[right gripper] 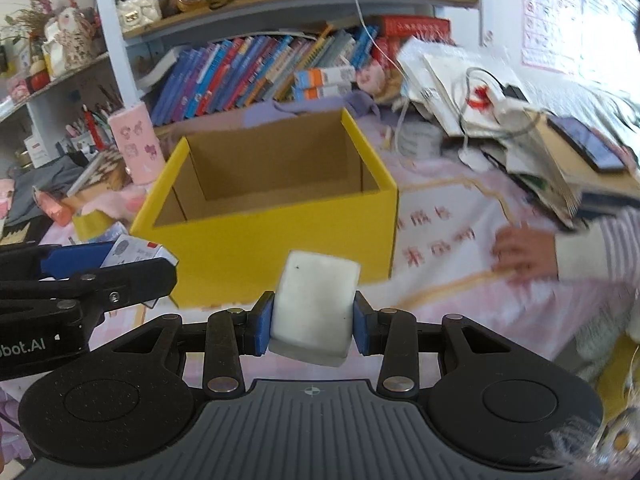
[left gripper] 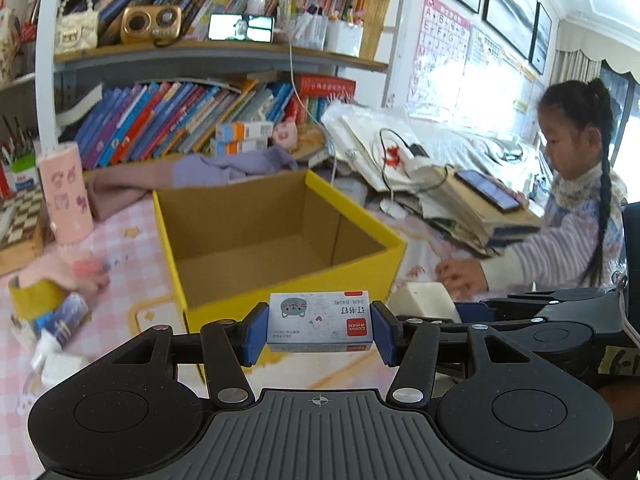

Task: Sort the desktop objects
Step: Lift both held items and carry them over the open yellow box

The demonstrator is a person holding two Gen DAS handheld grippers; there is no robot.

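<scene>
My left gripper (left gripper: 319,330) is shut on a small grey staple box (left gripper: 319,320) with a cat picture, held in front of the near wall of an open yellow cardboard box (left gripper: 280,236). My right gripper (right gripper: 313,322) is shut on a white eraser block (right gripper: 314,306), held in front of the same yellow box (right gripper: 280,240). The box inside looks empty. The right gripper with the white block (left gripper: 424,302) shows at the right of the left wrist view. The left gripper with the staple box (right gripper: 136,252) shows at the left of the right wrist view.
A roll of yellow tape (left gripper: 34,296), a glue stick (left gripper: 60,328) and a pink cup (left gripper: 66,192) lie left of the box. A child (left gripper: 576,184) sits at the right, hand (right gripper: 516,252) on the pink tablecloth. A pile of books with a phone (right gripper: 588,148) sits right; bookshelves stand behind.
</scene>
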